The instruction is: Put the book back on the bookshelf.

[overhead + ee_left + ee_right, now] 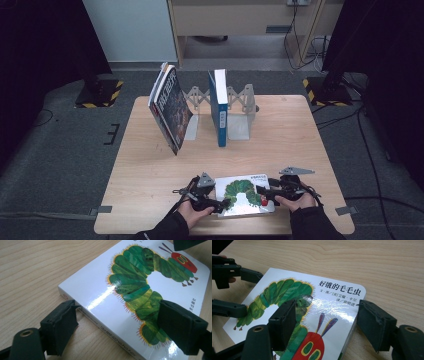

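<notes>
- We see a light wooden counter (150,165) on a grey carpeted floor (60,150), dark curtains at both sides, a pale cabinet wall behind.
- At the counter's far side, left to right: a dark book (171,107) leaning tilted, then a blue book (219,106) upright in a grey metal book rack (239,112).
- Near edge: the caterpillar picture book (243,195) lies flat, cover up, between both hands.
- Left tool (220,204): its own view shows the jaws spread, one at the book's spine edge, one over the cover; we see no clamping, so released.
- Right tool (262,193): its view shows jaws straddling the book's title corner, one above the cover, one just beside the edge; released.
- The right tool view alone shows the printed title.
</notes>
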{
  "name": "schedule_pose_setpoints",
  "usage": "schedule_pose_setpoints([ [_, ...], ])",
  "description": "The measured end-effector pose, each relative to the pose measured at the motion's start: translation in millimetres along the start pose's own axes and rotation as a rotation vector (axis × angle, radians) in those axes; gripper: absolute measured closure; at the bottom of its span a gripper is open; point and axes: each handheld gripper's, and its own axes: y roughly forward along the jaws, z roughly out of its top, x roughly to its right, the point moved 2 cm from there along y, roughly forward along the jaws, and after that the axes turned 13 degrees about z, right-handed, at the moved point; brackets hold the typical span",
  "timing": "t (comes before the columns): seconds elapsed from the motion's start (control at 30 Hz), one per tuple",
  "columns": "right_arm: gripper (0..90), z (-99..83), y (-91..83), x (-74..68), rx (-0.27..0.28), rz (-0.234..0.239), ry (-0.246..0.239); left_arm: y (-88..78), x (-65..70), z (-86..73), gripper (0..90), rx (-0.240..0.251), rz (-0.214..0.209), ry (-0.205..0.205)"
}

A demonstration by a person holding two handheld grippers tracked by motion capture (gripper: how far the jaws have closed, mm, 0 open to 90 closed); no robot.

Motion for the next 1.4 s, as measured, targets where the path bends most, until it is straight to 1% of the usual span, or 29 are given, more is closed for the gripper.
schedule_pose_setpoints([
  [0.2, 31.0, 2.0, -0.3, 0.5, 0.014, 0.009, 0.012, 4.8, -3.0, 2.0, 10.6, 0.019, 0.003, 0.01],
  [0.27, 30.9, 3.0, -0.2, 1.3, 0.016, 0.01, 0.008, 5.5, -3.1, 2.3, 9.2, 0.019, 0.005, 0.013],
  [0.3, 30.8, 3.8, -0.1, 0.9, 0.02, 0.012, 0.017, 5.6, -3.2, 2.3, 9.0, 0.02, 0.005, 0.011],
  [0.43, 30.6, 6.7, -0.4, 0.1, 0.03, 0.011, 0.015, 5.3, -4.4, 2.7, 8.6, 0.017, 0.001, 0.004],
  [0.47, 30.6, 7.8, -0.8, 0.3, 0.04, 0.014, 0.007, 5.2, -4.7, 2.8, 8.5, 0.016, -0.001, -0.003],
  [0.6, 30.8, 12.4, -3.6, -1.8, 0.085, 0.033, 0.007, 4.6, -6.7, 4.1, 7.9, 0.003, -0.012, -0.019],
  [0.7, 30.7, 16.2, -4.6, -3.2, 0.121, 0.04, 0.005, 4.8, -7.5, 4.1, 7.0, 0.004, -0.011, -0.027],
  [0.9, 30.7, 19.7, -3.8, -5.1, 0.148, 0.037, -0.003, 4.8, -7.8, 3.8, 5.9, 0.006, -0.01, -0.032],
  [1.0, 31.0, 21.9, -4.3, -6.3, 0.169, 0.049, 0.006, 4.5, -8.3, 3.8, 5.2, 0.004, -0.013, -0.037],
  [1.13, 31.8, 27.5, -4.8, -7.8, 0.22, 0.075, 0.014, 4.3, -9.7, 4.4, 4.3, 0.003, -0.021, -0.053],
  [1.17, 31.7, 29.0, -4.6, -8.0, 0.234, 0.081, 0.005, 4.4, -9.7, 4.5, 3.9, 0.004, -0.021, -0.056],
  [1.23, 31.4, 30.1, -4.5, -9.1, 0.244, 0.088, 0.014, 4.5, -9.8, 4.5, 3.6, 0.005, -0.02, -0.056],
  [1.3, 31.3, 29.1, -3.5, -8.7, 0.246, 0.08, 0.012, 4.7, -9.5, 4.2, 3.5, 0.008, -0.016, -0.05],
  [1.4, 31.9, 26.3, -2.7, -8.3, 0.239, 0.08, 0.039, 5.0, -9.4, 3.9, 3.3, 0.01, -0.015, -0.049],
])
